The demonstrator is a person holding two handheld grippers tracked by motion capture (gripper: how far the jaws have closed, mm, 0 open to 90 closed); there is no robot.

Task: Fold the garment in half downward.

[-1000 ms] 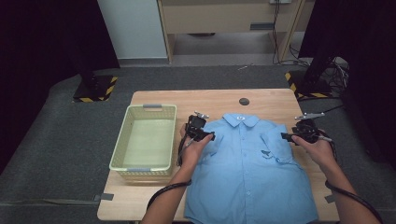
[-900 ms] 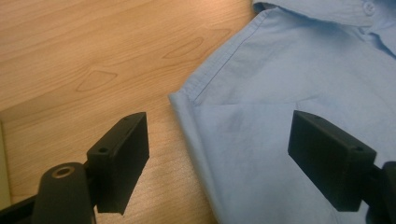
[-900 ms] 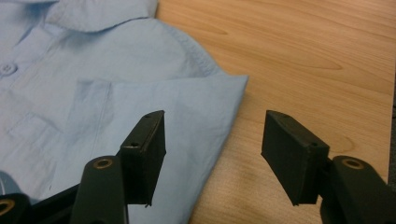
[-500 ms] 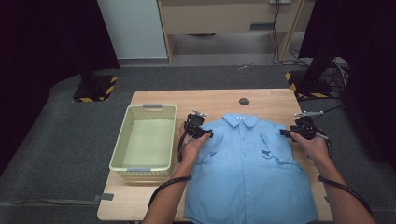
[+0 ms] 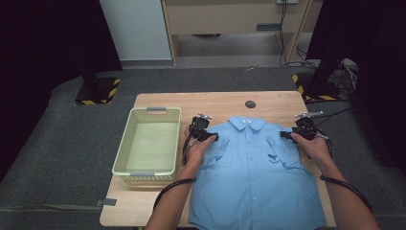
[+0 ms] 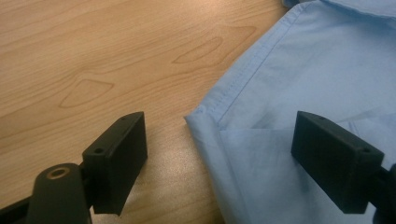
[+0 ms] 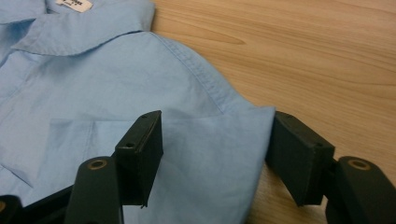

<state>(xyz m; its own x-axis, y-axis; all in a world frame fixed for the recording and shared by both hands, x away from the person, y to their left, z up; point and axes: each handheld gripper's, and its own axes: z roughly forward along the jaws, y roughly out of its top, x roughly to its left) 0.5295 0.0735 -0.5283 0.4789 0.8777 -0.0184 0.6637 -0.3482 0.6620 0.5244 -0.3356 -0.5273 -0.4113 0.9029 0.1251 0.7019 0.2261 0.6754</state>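
Wood table [image 5: 230,101] on grey carpet, dark curtains both sides. Blue shirt [image 5: 253,177] lies flat, buttoned, collar at the far side, filling the table's right half. Versus 0.5 s ago: almost no change, both hands hold the same spots at the shoulders; shirt hasn't shifted. Left gripper [image 5: 203,132] at the shirt's left shoulder corner, jaws spread wide, one over bare wood, the other over cloth [image 6: 261,154]. Right gripper [image 5: 298,134] at the right shoulder, jaws also spread, straddling the folded shoulder edge [image 7: 210,154], not pinching yet. Green basket [image 5: 125,154] sits just left of the left hand, apart from the shirt. Small dark disc [image 5: 250,104] on the table beyond the collar. Nothing blocks either shoulder.
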